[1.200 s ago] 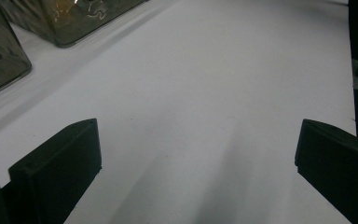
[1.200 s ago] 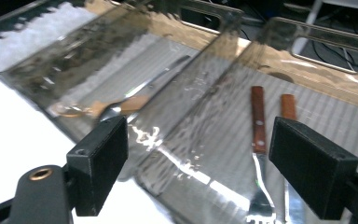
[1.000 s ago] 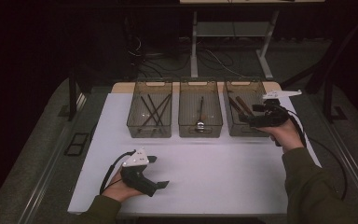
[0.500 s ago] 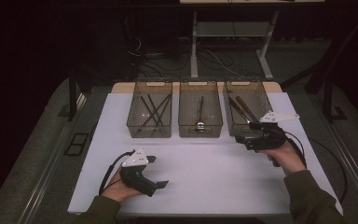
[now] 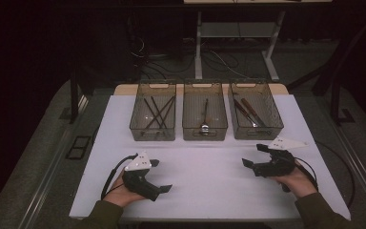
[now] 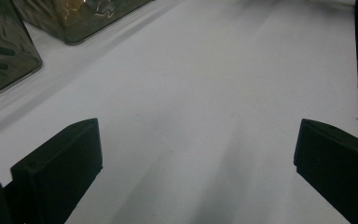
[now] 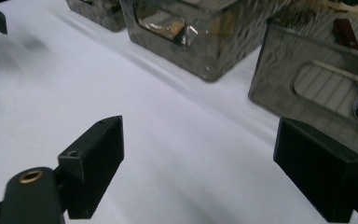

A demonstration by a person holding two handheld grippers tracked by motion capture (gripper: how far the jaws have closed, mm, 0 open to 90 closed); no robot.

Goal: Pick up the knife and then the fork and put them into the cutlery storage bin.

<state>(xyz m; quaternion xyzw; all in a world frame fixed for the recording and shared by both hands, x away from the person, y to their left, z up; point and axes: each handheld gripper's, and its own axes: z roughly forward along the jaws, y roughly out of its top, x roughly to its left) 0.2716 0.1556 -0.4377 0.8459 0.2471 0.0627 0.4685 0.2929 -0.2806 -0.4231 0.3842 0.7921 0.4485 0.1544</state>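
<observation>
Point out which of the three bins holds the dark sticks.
The left bin: crossed thin dark sticks inside. The middle bin has one utensil.

My two grippers are black, the left gripper (image 5: 161,175) and the right gripper (image 5: 253,155). Each has a grey three-cornered plate on top and a black cable. My sleeves (image 5: 102,215) are dark green.

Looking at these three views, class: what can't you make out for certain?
- Left bin, high view: dark sticks, too small and dim to identify.
- Right bin, right gripper view: contents cut off by the frame edge and blurred by the ribbed wall.
- Left gripper, left gripper view: dark shape at the right edge, cut off.
</observation>
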